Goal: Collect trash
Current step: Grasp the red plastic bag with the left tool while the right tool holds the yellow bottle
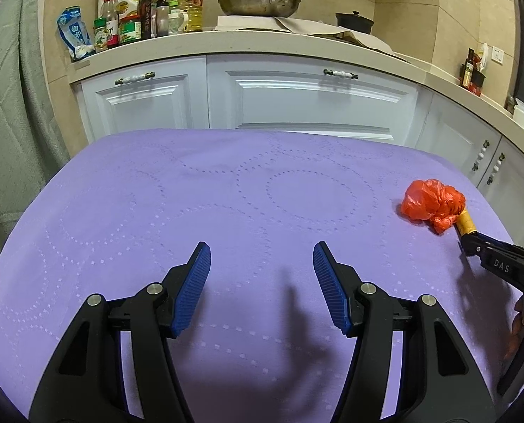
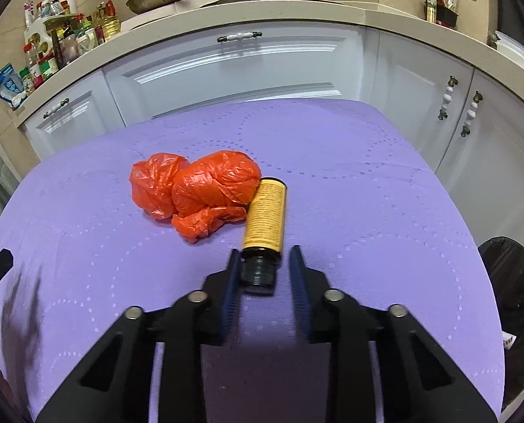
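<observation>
The surface (image 2: 367,176), under a purple cloth, carries 2 pieces of trash toward its 12 o'clock middle in the right wrist view; a dark bin (image 2: 519,303) sits off its edge at 3 o'clock.

The crumpled orange plastic bag (image 2: 198,190) is the larger piece: light, soft and slippery by the look of it, so it should squash flat under any pinch; a bunched fold near its middle seems the best hold (a loose flap would likely slide out).

Touching the bag's 3 o'clock side lies a small dark bottle (image 2: 265,218) with a yellow label, on its side, neck pointing to 6 o'clock; it looks rigid, possibly glass, round and prone to roll; its ridged neck gives a better purchase than the smooth label.

The right gripper (image 2: 267,271) brackets that neck, jaws partly closed; the left pad touches it, the right pad stands clear, so nothing is clamped.

The left gripper (image 1: 262,282) hovers at 9 o'clock, jaws apart and empty.
</observation>
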